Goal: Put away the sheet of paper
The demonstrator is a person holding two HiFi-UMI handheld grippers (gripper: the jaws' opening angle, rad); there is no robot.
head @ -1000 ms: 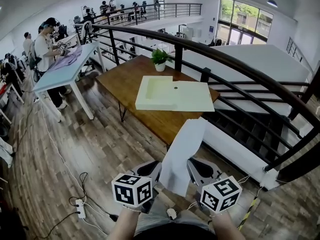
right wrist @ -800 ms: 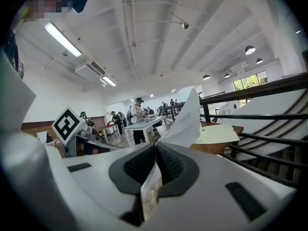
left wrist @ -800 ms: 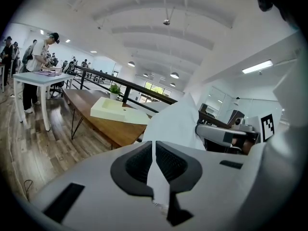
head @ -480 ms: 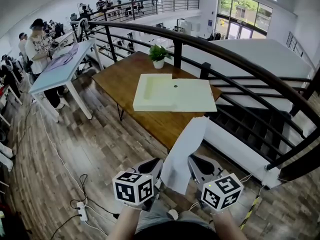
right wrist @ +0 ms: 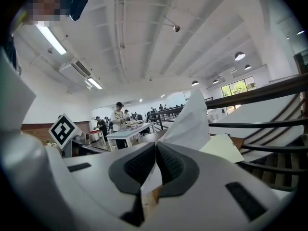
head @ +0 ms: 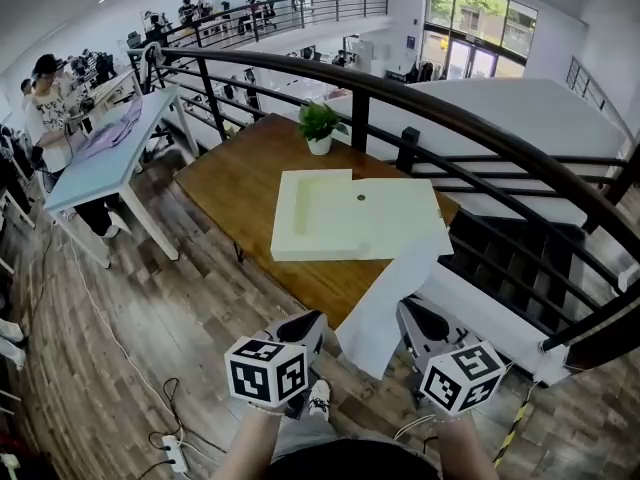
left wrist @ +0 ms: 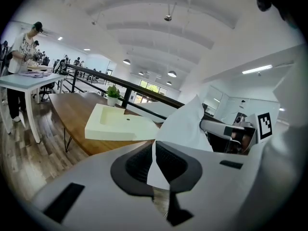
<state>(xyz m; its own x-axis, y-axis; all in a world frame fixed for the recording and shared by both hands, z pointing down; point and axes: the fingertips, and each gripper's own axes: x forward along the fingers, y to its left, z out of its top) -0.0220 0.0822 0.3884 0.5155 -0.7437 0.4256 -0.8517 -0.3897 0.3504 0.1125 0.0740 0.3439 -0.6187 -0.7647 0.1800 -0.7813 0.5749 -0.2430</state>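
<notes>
since a second ago the wooden surface [head: 235, 183] and the pale green tray [head: 385, 218] on it have been brought nearer in the head view, so the carry is judged under way, not finished. the sheet of paper [head: 395, 288] is held in the air short of the surface, its lower edge clamped by both the left tongs [head: 300, 333] and the right tongs [head: 418, 323]. it is seen as white, blank, upright and gently curled, its top corner overlapping the tray's near corner in that view.
</notes>
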